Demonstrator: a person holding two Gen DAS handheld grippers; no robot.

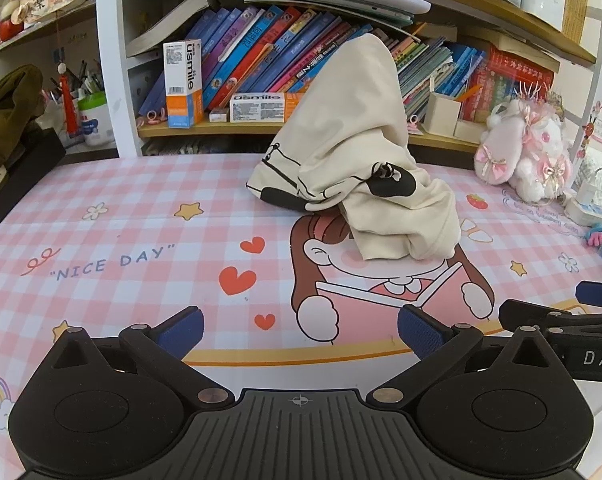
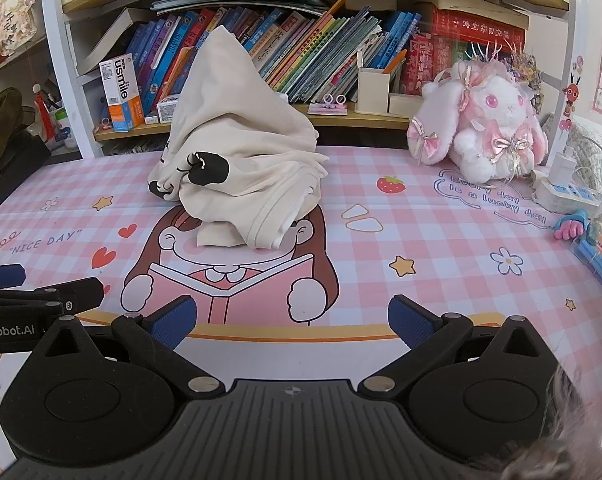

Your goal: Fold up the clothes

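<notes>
At the very bottom of each wrist view a black hand-held gripper fills the foreground. The left hand-held gripper (image 1: 301, 334) is seen with its blue-padded fingers spread wide and nothing between them, and the right hand-held gripper (image 2: 293, 322) is likewise spread wide and empty. Both are held low over the near edge of the bench (image 1: 101, 240), which is covered by a pink checked cloth printed with a cartoon girl reading a book. Farther in, toward 12 o'clock from both grippers, the cream garment (image 1: 353, 160) is found, crumpled into a tall peaked heap with black printed patches, its base on the bench and its peak leaning against the books. A stitched hem (image 2: 269, 216) is shown at the front of the heap in the right view. Behind it, a bookshelf (image 2: 341, 118) is packed with books, and a pink plush rabbit (image 2: 489, 128) sits at about 2 o'clock. The step in hand is judged to be the first grasp. It would be done best if two separate edges, such as the hem corners or shoulders, were pinched rather than the bulk, and the cloth were then drawn toward the near side and spread flat, clear of the shelf and the plush.
</notes>
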